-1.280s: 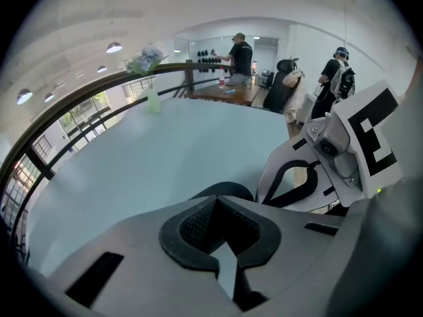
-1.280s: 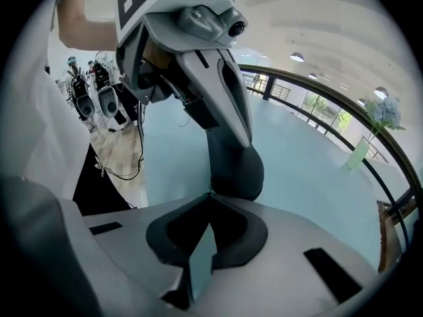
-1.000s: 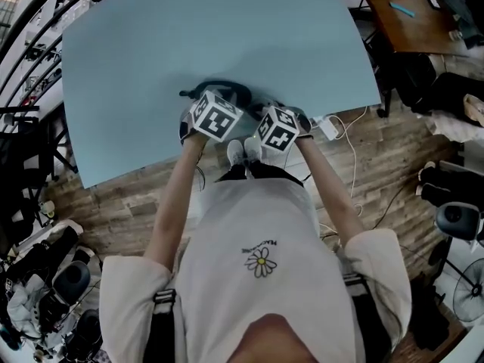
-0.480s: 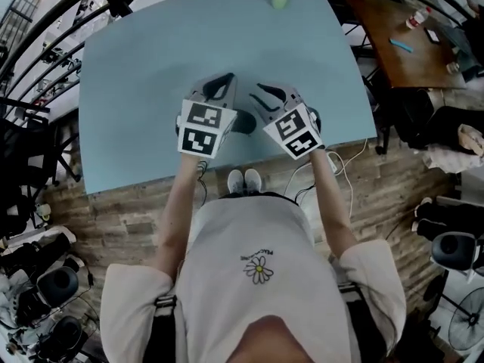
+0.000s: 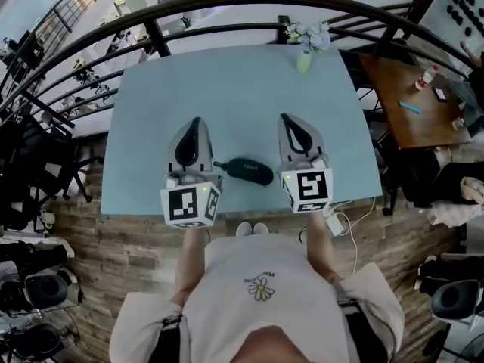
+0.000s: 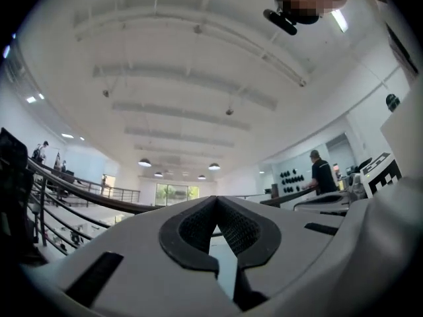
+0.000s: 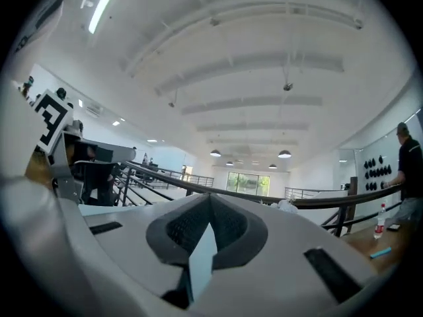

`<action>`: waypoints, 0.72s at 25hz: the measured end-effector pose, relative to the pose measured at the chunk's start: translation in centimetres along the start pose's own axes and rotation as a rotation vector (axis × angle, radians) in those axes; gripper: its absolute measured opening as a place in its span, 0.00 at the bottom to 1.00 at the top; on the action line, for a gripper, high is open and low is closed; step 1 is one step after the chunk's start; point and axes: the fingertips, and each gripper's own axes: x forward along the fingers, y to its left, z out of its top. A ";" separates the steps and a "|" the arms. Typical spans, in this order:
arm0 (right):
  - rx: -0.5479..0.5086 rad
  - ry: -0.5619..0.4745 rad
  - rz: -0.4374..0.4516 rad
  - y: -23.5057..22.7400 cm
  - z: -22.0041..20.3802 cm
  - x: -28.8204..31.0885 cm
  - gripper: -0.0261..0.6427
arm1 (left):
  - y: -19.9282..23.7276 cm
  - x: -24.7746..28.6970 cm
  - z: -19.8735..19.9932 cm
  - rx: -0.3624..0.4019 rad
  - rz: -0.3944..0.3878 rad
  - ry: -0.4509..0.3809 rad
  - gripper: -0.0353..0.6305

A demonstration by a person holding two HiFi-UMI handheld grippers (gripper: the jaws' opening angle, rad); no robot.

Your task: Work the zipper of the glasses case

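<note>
**Glasses case untouched; both grippers closed**

Glasses case [image 5: 246,170] lies on the blue table [image 5: 151,82], at frame centre, between the two grippers and clear of both. Left gripper [image 5: 194,120]: jaws together, empty. Right gripper [image 5: 286,117]: jaws just closed, empty.

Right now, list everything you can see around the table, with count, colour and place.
table: one, light blue, centre
glasses case: one, black, on the table near its front edge, between the grippers, touched by neither
vase of flowers: one, green, table's far edge
railing: one, black, beyond the table
side table: one, brown wood, right
adapter: one, white, on the floor
shoes: two, white, below the table edge
left gripper: grey, shut, empty
right gripper: grey, shut, empty
</note>
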 end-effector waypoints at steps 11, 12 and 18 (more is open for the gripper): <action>0.007 0.069 -0.011 2.3 -1.9 -1.2 0.05 | 3.7 -2.1 -1.7 -0.012 0.090 0.038 0.08; -0.004 0.060 -0.012 2.3 -1.8 -1.3 0.05 | 3.8 -2.2 -1.7 -0.014 0.095 0.035 0.08; -0.027 0.058 -0.053 1.8 -1.7 -2.1 0.05 | 3.7 -2.7 -1.5 -0.014 0.099 0.026 0.08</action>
